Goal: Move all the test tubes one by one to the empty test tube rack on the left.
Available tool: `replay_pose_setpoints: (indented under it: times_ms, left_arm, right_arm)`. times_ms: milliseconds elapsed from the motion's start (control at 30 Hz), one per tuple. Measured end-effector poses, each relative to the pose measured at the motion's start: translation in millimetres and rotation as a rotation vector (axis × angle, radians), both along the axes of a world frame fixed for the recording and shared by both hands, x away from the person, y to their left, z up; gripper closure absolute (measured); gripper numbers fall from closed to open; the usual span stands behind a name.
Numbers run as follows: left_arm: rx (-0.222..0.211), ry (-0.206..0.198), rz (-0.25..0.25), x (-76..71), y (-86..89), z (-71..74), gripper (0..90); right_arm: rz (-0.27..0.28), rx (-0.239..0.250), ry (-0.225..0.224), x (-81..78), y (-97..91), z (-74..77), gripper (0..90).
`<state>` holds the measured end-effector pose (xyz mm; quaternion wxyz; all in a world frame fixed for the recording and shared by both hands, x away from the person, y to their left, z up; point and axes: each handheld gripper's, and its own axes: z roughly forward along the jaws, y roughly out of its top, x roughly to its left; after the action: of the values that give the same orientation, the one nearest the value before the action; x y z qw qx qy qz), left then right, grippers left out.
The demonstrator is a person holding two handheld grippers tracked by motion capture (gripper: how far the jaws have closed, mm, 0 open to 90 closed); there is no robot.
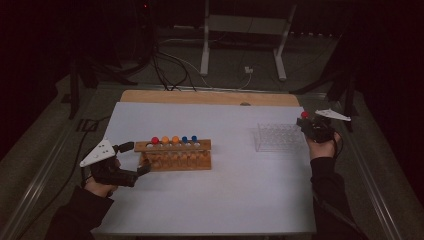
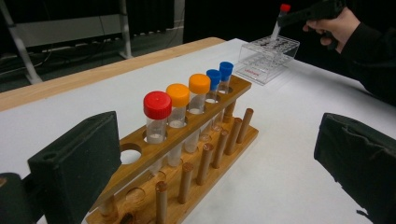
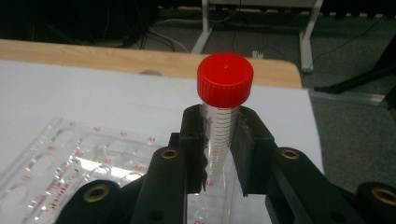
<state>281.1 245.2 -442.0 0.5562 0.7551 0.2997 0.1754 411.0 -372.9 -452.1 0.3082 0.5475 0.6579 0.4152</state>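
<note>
A: What carries everything?
B: A desk [image 1: 210, 200] with a white top and a strip of bare wood along its far edge.

A: And the biggest thing on it?
B: A wooden rack [image 1: 176, 155] toward the left edge, about midway between the near and far edges. Five capped tubes stand upright in its top row: a red-capped tube [image 2: 157, 120] at the left end of the line, then two orange-capped tubes [image 2: 188, 108], then two blue-capped tubes [image 2: 219, 79]. The hole nearest the left gripper is empty.

A: Anything toward the right edge?
B: A clear plastic rack [image 1: 278, 136], well apart from the wooden one.

A: Where is the left gripper?
B: The left gripper [image 1: 135, 157] sits at the wooden rack's left end, its fingers [image 2: 77, 165] spread wide apart and holding nothing.

A: The right one?
B: The right gripper [image 1: 305, 121] hangs just above the clear rack's right end, near the desk's right edge. Its fingers [image 3: 192, 144] are clamped on a second red-capped tube, the held tube [image 3: 222, 135], which stands upright with its cap above the fingers and its lower end over the clear rack.
</note>
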Motion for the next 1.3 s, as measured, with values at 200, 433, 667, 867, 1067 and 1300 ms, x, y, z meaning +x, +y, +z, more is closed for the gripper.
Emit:
replay_pose_setpoints:
  times_ms: [200, 433, 667, 867, 1067, 1300]
  left_arm:
    - [0.004, 0.007, -0.012, -1.2, -4.6, 4.2, 1.5]
    - [0.025, 0.025, -0.041, -3.5, -14.9, 10.8, 1.5]
    - [0.042, 0.022, -0.059, -4.3, -23.9, 16.7, 1.5]
    - [0.046, 0.022, -0.082, -5.6, -34.3, 21.5, 1.5]
    - [0.055, 0.025, -0.114, -4.5, -45.6, 24.6, 1.5]
    - [0.050, 0.028, -0.148, -3.9, -58.0, 27.4, 1.6]
  right_arm:
    - [0.017, -0.006, -0.051, -9.9, -0.2, 24.2, 75.2]
    - [0.102, -0.018, -0.083, -24.8, 13.2, 47.0, 75.2]
    - [0.231, -0.024, -0.074, -40.1, 39.7, 57.5, 75.2]
    - [0.344, -0.036, -0.071, -56.8, 67.4, 60.8, 75.2]
    - [0.446, -0.067, -0.066, -73.9, 96.7, 57.3, 75.2]
    - [0.539, -0.076, -0.054, -88.9, 123.2, 51.9, 75.2]
